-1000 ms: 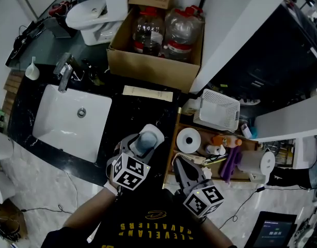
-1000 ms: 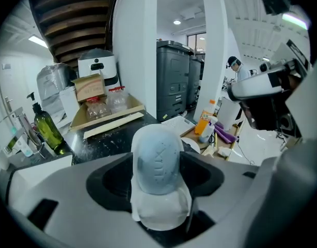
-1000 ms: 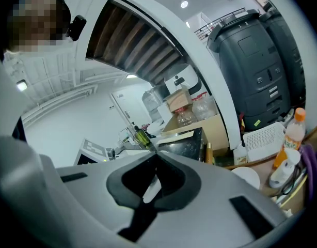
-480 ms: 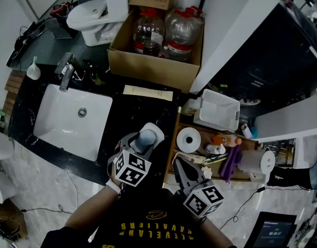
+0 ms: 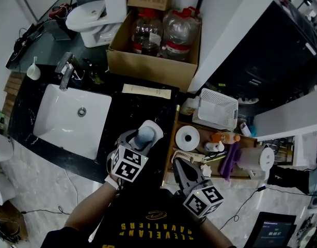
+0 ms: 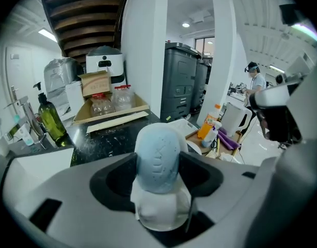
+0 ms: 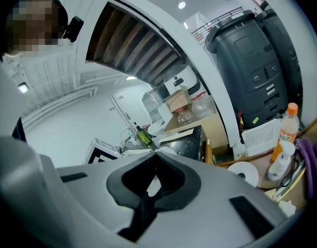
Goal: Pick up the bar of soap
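Observation:
The pale blue bar of soap (image 5: pixel 144 135) stands on end between the jaws of my left gripper (image 5: pixel 140 137), which is shut on it over the black counter (image 5: pixel 122 107). In the left gripper view the soap (image 6: pixel 157 156) fills the gap between the dark pads, with a white soap dish (image 6: pixel 161 211) directly beneath it; I cannot tell whether the two touch. The dish (image 5: pixel 155 128) shows just beyond the soap in the head view. My right gripper (image 5: pixel 180 165) hangs at the counter's front right edge, jaws shut on nothing (image 7: pixel 154 156).
A white sink (image 5: pixel 70 120) with a faucet (image 5: pixel 64 71) lies left. A cardboard box (image 5: pixel 153 66) of large bottles stands behind. A pale flat strip (image 5: pixel 146 91) lies on the counter. A wooden tray (image 5: pixel 174 138) on the right holds a tape roll (image 5: pixel 188 138), a white basket (image 5: pixel 216 109) and an orange bottle (image 5: pixel 225 137).
My left gripper has shifted slightly forward and tilted with the soap in it. The right gripper has stayed where it was.

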A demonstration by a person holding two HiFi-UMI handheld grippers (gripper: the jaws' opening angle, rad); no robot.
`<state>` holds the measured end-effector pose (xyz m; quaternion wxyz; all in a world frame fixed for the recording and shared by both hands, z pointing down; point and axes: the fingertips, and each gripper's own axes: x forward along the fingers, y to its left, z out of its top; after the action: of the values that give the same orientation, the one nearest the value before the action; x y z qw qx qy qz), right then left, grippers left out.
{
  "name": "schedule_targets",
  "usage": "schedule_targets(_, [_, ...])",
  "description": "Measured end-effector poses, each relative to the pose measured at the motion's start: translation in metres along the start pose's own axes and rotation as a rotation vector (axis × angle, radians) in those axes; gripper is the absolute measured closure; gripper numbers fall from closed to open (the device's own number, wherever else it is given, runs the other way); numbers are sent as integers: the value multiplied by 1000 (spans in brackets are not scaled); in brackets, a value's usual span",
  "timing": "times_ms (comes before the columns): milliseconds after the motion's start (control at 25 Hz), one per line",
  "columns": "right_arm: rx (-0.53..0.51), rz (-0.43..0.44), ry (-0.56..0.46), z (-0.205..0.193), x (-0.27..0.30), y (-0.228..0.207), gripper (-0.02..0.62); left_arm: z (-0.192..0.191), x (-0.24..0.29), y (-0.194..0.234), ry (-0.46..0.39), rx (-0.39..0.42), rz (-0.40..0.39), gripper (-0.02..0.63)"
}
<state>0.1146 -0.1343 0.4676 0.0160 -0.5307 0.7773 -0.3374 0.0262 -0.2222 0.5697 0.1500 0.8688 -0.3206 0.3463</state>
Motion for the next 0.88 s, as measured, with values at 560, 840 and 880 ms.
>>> schedule_targets(560, [-20, 2, 1, -2, -5, 10, 588, 26, -36, -4, -164, -19, 1, 334])
schedule_targets(840, [-51, 22, 21, -4, -3, 20, 588, 37, -67, -10, -253, -95, -34, 334])
schedule_targets(880, [-53, 26, 21, -5, -3, 21, 588, 39, -72, -12, -260, -99, -40, 334])
